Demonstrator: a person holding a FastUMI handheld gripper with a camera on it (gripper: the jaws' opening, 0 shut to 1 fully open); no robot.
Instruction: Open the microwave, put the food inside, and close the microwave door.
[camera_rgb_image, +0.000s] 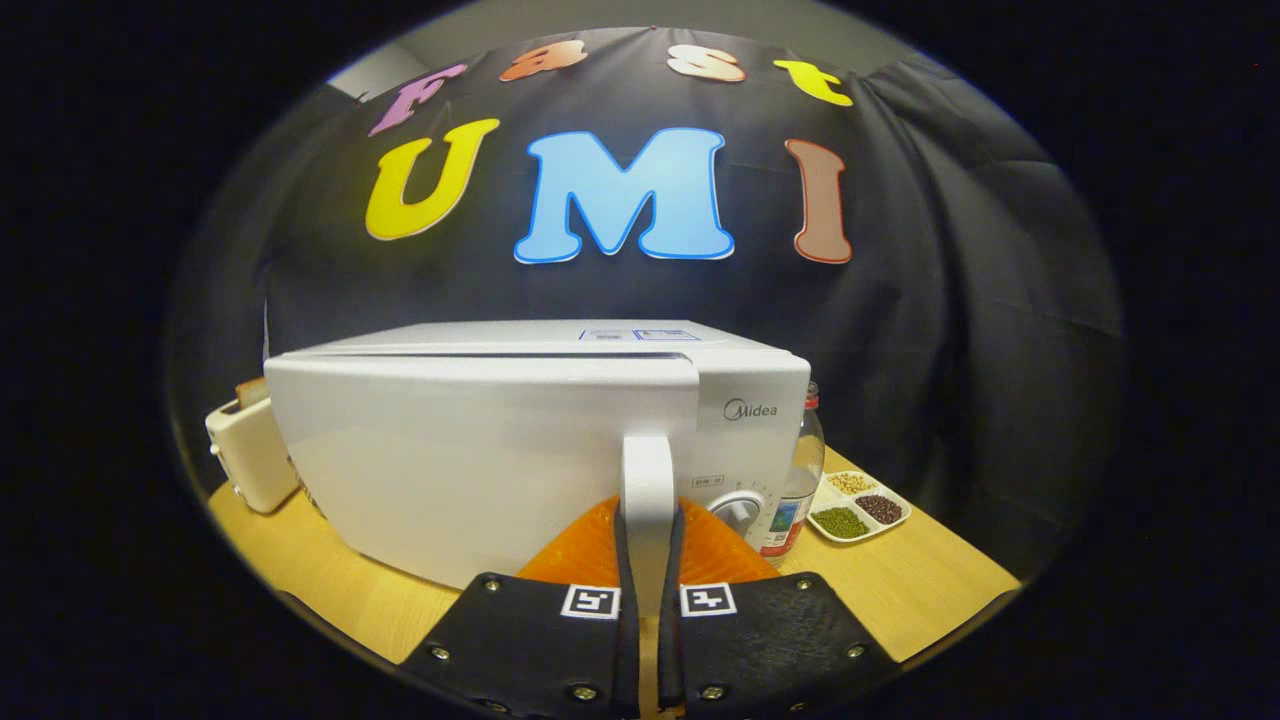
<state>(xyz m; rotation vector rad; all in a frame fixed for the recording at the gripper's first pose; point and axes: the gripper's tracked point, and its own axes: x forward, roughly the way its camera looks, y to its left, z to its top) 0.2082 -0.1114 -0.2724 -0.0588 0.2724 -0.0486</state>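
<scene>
A white microwave (745, 400) stands on the wooden table (920, 590), straight ahead of me. Its door (470, 460) is swung a little way out from the body, hinged at the left. The door's white vertical handle (647, 490) runs down between my two fingers. My gripper (648, 570) is shut on that handle, both fingers pressing its sides. The control knob (738, 512) sits on the panel to the right of the handle. I see no food item that I can name for sure.
A cream toaster (248, 455) with a slice of bread stands left of the microwave. A clear bottle (798, 480) is just right of it. Beyond that lies a white divided tray (858, 508) with beans and grains.
</scene>
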